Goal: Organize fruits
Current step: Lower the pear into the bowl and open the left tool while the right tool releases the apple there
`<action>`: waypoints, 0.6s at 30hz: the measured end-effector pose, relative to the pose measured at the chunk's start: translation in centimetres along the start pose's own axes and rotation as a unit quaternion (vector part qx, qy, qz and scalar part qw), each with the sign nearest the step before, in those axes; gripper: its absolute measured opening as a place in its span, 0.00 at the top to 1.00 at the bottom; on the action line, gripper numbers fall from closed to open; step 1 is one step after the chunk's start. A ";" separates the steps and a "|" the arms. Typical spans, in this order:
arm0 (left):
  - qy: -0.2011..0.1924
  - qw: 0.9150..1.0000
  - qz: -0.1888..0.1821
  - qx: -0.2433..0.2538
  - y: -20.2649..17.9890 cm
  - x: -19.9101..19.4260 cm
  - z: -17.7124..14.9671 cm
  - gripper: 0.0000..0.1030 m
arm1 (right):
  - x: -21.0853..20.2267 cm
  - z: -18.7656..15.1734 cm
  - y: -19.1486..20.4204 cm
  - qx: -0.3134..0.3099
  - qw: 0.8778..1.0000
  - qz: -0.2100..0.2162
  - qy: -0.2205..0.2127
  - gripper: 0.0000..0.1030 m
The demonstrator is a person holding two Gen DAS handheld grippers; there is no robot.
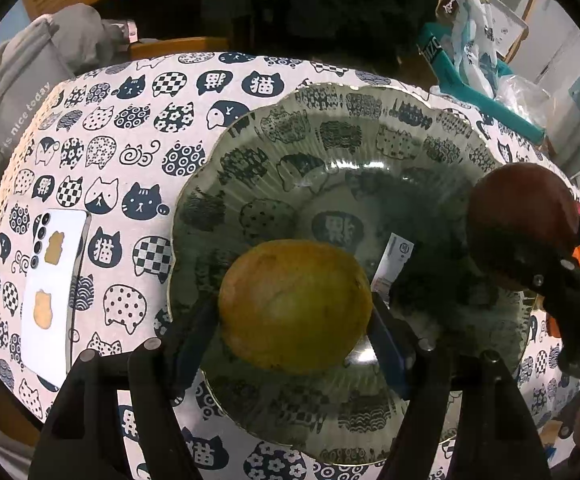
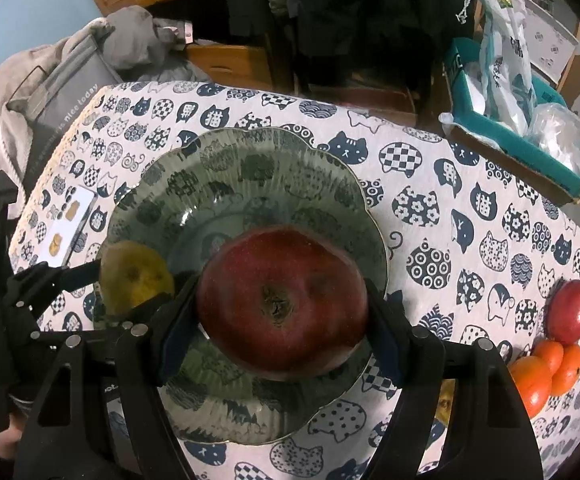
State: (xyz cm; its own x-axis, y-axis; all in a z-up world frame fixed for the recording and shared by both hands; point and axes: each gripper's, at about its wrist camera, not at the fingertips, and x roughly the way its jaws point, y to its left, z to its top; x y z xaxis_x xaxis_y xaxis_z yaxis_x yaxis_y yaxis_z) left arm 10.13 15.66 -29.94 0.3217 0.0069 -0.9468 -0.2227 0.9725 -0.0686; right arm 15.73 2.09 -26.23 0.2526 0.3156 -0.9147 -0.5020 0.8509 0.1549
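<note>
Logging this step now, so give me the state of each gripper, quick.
Left gripper: closed on the round yellow-green fruit, over the glass plate.
Right gripper: closed on the big dark red apple.

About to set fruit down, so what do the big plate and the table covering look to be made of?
The plate looks like clear tinted glass: the cat pattern shows through it, its ribbed surface has bright glints, and the scalloped rim looks gilt. The table covering looks like matte woven cloth with a printed cat pattern and no shine.
</note>
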 end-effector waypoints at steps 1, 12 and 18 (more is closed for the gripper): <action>0.001 1.000 0.002 0.003 -0.1 0.1 0.0 0.27 | 0.0 0.0 0.0 0.001 1.000 0.000 0.000 0.26; -0.008 1.000 0.007 0.023 -0.8 0.3 0.0 0.14 | 0.1 0.0 -0.6 0.018 1.000 0.009 0.003 0.26; -0.024 1.000 0.001 0.015 -0.3 -1.5 0.0 0.13 | 0.4 0.1 -0.7 0.027 0.999 0.022 0.009 0.26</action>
State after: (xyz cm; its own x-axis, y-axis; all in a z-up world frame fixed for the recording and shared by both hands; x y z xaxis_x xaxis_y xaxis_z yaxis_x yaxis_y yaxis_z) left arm 9.73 15.41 -28.53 0.3654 0.0188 -0.9307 -0.1956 0.9790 -0.0570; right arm 16.26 1.68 -26.61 0.2165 0.3452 -0.9132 -0.4668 0.8582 0.2138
